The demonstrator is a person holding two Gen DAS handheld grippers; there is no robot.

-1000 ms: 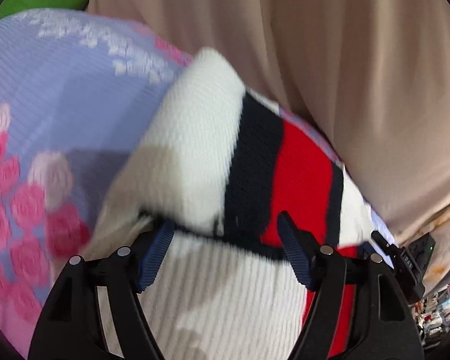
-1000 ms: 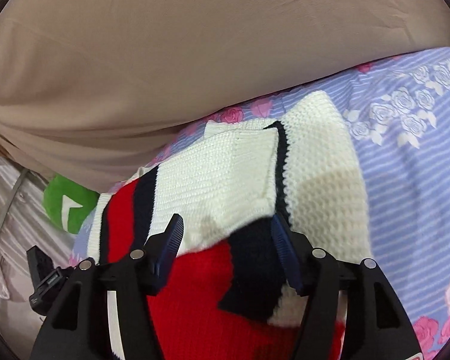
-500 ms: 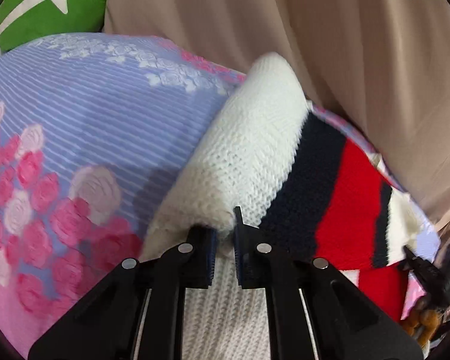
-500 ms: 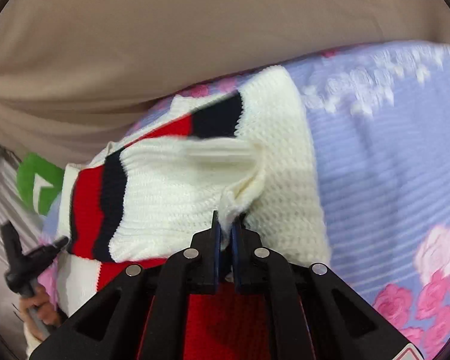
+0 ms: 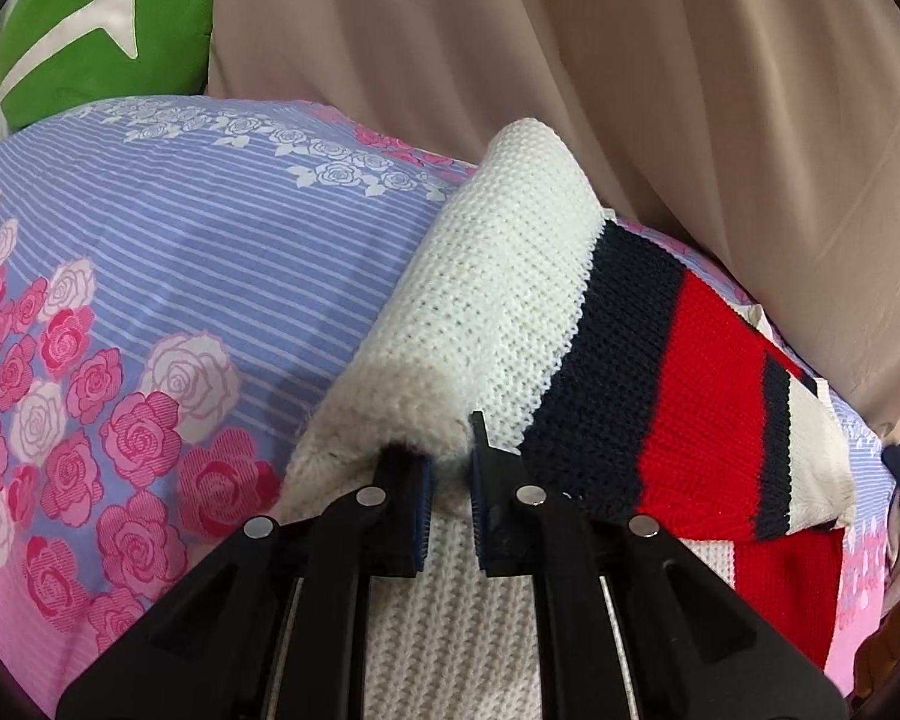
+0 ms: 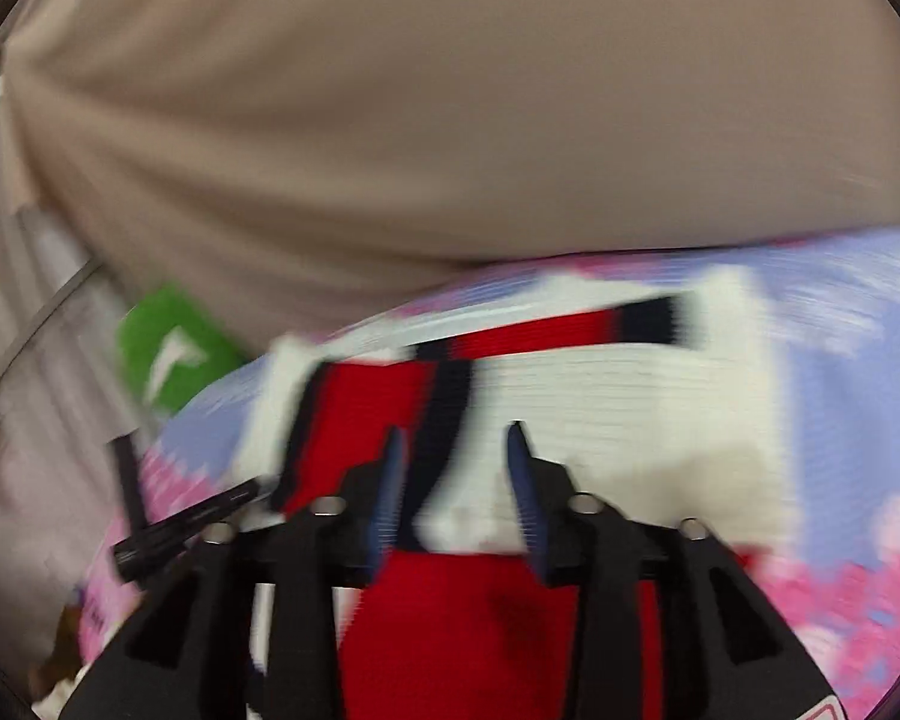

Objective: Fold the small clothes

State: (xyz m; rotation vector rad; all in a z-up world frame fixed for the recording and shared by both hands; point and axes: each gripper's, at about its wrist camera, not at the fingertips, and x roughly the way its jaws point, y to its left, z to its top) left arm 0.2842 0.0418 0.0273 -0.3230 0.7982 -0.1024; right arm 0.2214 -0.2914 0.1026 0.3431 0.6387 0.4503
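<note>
A small knit sweater, white with navy and red stripes, lies on the flowered bedsheet. One part is folded over the body. In the left wrist view my left gripper is shut on the white folded edge of the sweater. The right wrist view is blurred by motion. There my right gripper is open, its jaws apart over the sweater, holding nothing. The left gripper's black body shows at the lower left of the right wrist view.
A beige curtain hangs close behind the bed, also filling the top of the right wrist view. A green cushion sits at the sheet's far corner. The sheet's edge drops off at the right.
My right gripper has opened and let go of the sweater edge, and it is moving fast. My left gripper stays shut on the white edge, hardly moved.
</note>
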